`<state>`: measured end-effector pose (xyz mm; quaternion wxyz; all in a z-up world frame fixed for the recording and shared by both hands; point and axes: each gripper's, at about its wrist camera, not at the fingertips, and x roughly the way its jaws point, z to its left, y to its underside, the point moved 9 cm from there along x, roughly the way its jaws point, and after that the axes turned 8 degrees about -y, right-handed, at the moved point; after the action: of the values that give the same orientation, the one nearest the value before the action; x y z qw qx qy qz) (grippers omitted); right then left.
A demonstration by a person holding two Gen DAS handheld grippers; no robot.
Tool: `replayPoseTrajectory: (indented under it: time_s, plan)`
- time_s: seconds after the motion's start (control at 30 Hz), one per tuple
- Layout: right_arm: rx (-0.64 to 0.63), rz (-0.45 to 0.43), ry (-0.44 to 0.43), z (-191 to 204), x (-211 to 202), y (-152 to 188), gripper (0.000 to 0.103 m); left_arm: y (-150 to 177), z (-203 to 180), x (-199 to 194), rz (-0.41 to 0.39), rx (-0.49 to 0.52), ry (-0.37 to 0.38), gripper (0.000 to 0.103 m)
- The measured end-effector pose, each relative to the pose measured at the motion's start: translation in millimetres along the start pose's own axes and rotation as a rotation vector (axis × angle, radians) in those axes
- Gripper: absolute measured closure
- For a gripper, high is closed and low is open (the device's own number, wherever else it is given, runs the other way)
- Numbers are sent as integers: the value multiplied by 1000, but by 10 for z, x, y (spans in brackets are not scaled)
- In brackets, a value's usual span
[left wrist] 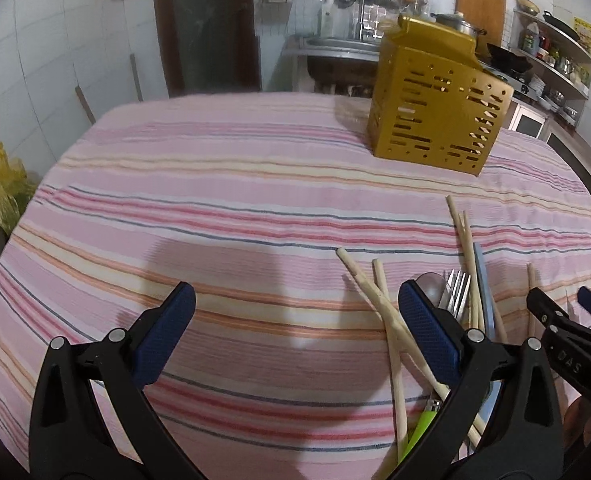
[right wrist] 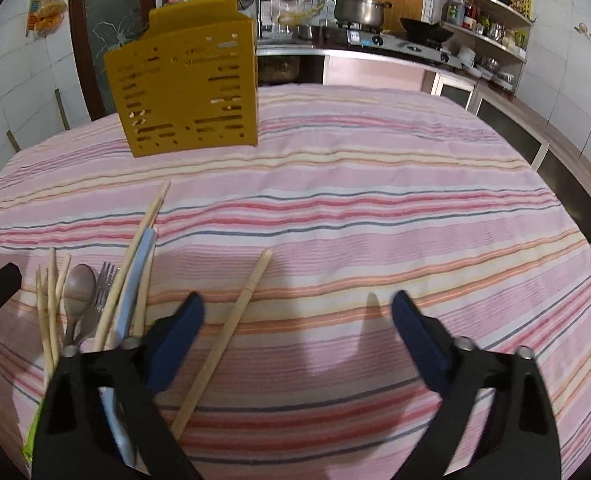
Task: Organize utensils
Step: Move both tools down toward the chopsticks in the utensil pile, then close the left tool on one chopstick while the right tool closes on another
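Note:
A golden perforated utensil holder (left wrist: 439, 108) (right wrist: 187, 80) stands upright at the far side of the striped tablecloth (left wrist: 215, 208). Near the front lies a loose pile: wooden chopsticks (left wrist: 379, 304) (right wrist: 49, 304), a spoon (left wrist: 431, 284) (right wrist: 79, 288), a fork (left wrist: 459, 288) (right wrist: 105, 284), a pale blue handle (right wrist: 139, 264) and a green handle (left wrist: 419, 436). My left gripper (left wrist: 295, 296) is open over bare cloth, left of the pile. My right gripper (right wrist: 297, 308) is open just right of the pile. One chopstick (right wrist: 231, 328) lies on the cloth between its fingers, untouched.
Behind the table runs a kitchen counter with a gas stove (right wrist: 399, 40), a pot (right wrist: 359, 10), a wok and shelves of bottles (right wrist: 483, 16). A sink (left wrist: 335, 46) stands behind the holder. A yellow bag (left wrist: 3, 184) hangs beyond the table's left edge.

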<state>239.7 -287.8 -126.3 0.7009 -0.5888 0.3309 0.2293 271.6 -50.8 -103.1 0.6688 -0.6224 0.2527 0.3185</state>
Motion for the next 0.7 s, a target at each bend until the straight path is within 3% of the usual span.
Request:
replayPoseTrajectory:
  time_s: [0.07,0.27,0.4,0.5,0.57,0.7]
  plan:
    - [6,29,-17,10,61,26,34,6,-27,33,19,2,10,12]
    - [12,29,-23,51,81,6,44,112,-160,207,135,-3,65,34]
    - [23,31,-32,30,81,-1,51,105,-196,226,138,-6,69,37]
    - [32,36,-41,47,82,-30,61,91,-227,242,164,-18,102,58]
    - [37,42,-47,72,97,-44,66,96,-276,264,205,-29,136,80]
    - [36,47,-58,103,113,-69,79,105,-315,306,227,-22,152,85]
